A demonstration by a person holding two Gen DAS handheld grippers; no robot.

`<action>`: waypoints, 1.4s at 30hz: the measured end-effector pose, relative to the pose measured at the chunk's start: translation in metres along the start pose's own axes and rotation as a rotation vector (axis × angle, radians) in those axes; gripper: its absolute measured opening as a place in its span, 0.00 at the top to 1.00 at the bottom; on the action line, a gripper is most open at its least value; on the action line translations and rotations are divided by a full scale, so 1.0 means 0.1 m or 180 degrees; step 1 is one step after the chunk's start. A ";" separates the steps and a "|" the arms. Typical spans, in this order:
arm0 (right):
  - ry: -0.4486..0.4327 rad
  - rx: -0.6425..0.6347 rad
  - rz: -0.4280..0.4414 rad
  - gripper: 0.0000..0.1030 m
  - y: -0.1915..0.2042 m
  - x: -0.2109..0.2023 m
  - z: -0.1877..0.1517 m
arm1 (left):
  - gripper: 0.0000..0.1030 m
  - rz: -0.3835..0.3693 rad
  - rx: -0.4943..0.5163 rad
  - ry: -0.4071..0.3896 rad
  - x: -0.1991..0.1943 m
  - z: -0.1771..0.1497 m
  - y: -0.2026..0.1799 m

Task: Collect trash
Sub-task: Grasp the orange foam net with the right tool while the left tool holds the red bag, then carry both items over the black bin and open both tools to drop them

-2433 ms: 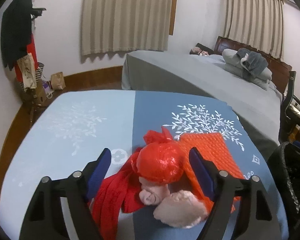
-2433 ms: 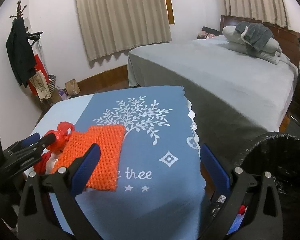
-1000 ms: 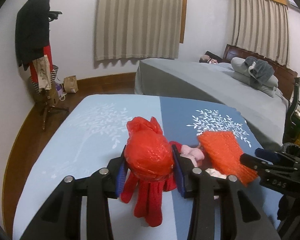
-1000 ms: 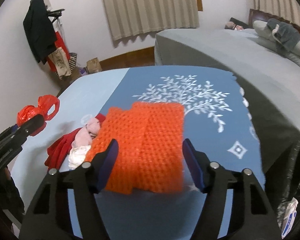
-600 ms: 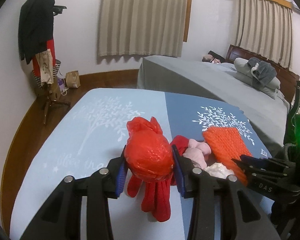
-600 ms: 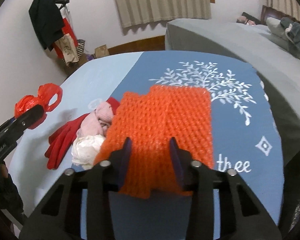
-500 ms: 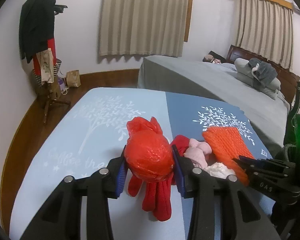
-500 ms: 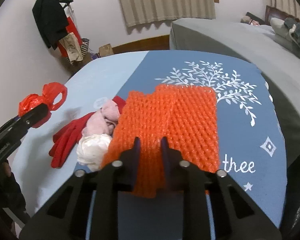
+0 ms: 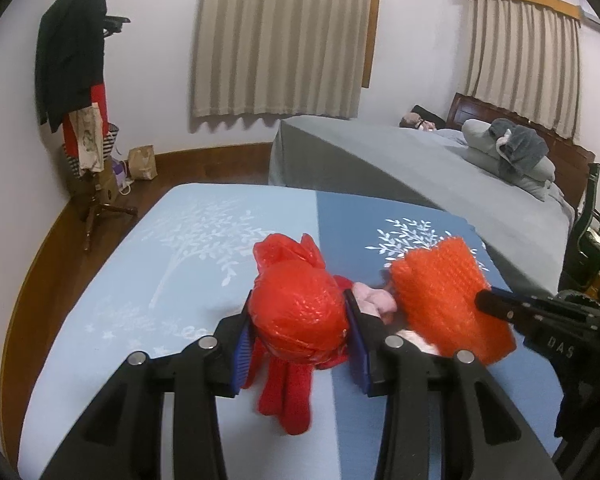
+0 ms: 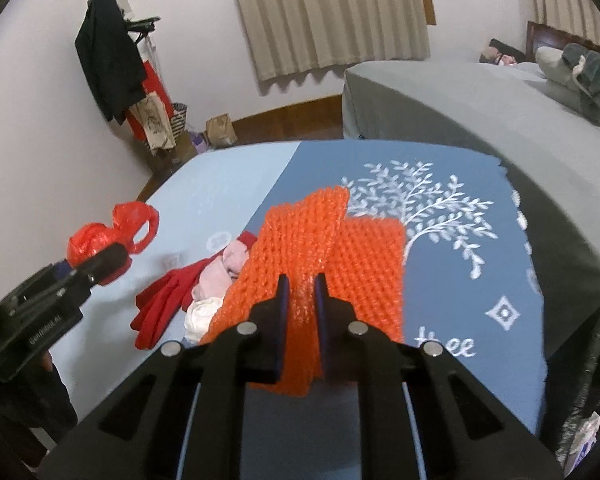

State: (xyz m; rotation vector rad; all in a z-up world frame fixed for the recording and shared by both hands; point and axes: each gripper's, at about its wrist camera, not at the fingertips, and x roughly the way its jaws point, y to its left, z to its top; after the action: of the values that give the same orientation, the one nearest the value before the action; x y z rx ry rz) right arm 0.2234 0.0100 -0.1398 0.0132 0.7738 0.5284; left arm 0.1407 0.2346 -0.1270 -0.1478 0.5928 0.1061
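Note:
My left gripper (image 9: 298, 312) is shut on a crumpled red plastic bag (image 9: 298, 300) and holds it above the blue tablecloth (image 9: 188, 264); the bag also shows in the right wrist view (image 10: 100, 240). My right gripper (image 10: 300, 284) is shut on the near edge of an orange bubble-wrap sheet (image 10: 332, 248), lifting and folding it; the sheet also shows in the left wrist view (image 9: 444, 296). A red glove (image 10: 164, 300), a pink wad (image 10: 228, 268) and a white crumpled wad (image 10: 204, 312) lie on the table left of the sheet.
A grey bed (image 9: 420, 168) stands behind the table. A coat rack (image 9: 80, 92) with clothes stands at the far left wall. A black-lined bin (image 10: 592, 420) is at the table's right edge. A chair (image 9: 584, 232) stands at right.
My right gripper has shut on the orange sheet and raised its near edge, folding it. My left gripper still holds the red bag, lifted slightly.

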 end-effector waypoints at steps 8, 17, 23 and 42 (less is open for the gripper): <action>-0.0145 0.0072 -0.0058 0.88 -0.15 -0.25 0.04 | 0.61 -0.0122 0.0052 -0.0043 -0.09 0.05 -0.22; -0.0249 0.0150 -0.0177 0.88 -0.33 -0.57 0.01 | 0.61 -0.0260 0.0127 -0.0111 -0.22 0.11 -0.51; -0.0344 0.0211 -0.0278 0.88 -0.50 -0.82 -0.04 | 0.61 -0.0376 0.0192 -0.0162 -0.33 0.15 -0.75; -0.0628 0.0472 -0.0711 0.88 -1.15 -1.75 -0.37 | 0.60 -0.0886 0.0422 -0.0229 -0.60 0.16 -1.77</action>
State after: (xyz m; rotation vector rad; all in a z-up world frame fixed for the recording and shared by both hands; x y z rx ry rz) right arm 0.1470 -0.1769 -0.0742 0.1134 0.6106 0.2525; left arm 0.1250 0.0594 -0.0611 -0.0963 0.5009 -0.1965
